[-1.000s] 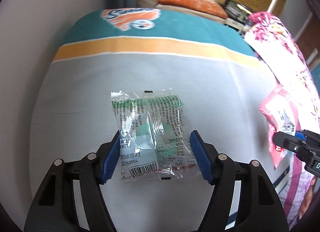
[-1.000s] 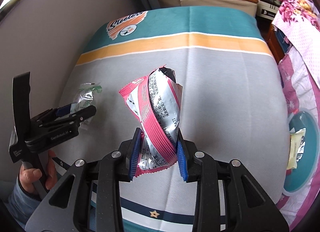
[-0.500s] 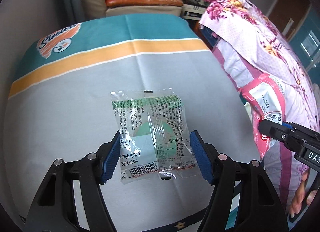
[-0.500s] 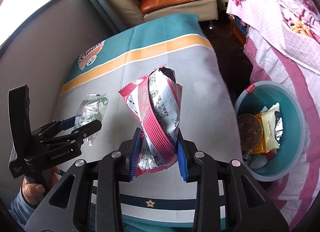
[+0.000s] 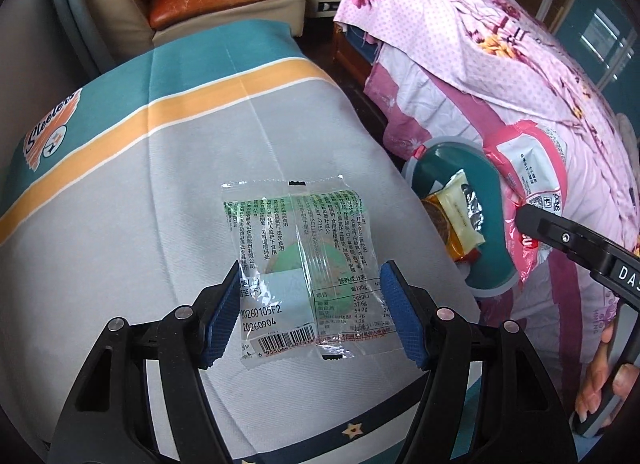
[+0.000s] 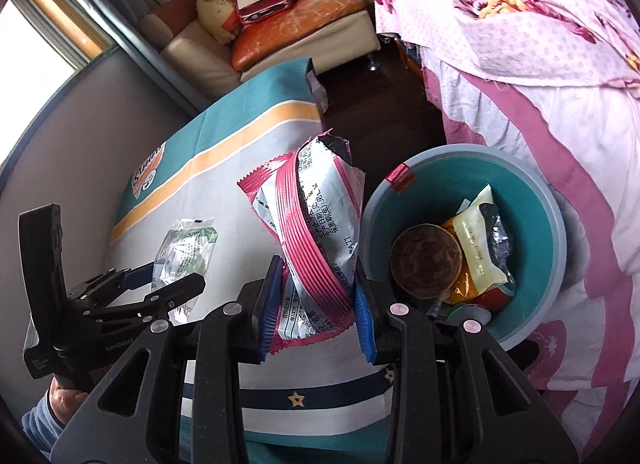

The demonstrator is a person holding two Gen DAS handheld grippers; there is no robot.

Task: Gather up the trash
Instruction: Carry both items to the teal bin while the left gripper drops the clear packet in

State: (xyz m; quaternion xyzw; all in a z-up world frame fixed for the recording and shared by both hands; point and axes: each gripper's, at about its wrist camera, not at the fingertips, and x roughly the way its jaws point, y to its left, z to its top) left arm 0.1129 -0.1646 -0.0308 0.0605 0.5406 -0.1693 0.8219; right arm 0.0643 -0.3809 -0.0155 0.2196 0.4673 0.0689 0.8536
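Gripping clear wrapper (image 5: pixel 304 268) between left gripper (image 5: pixel 312 312) fingers, pink wrapper (image 6: pixel 316 256) clamped in right gripper (image 6: pixel 316 312); bin (image 6: pixel 556 248) now beside us.

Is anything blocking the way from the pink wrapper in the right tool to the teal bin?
Nothing visible. The pink wrapper sits clamped in the right tool, just left of the teal bin, whose open top has room above the trash inside.
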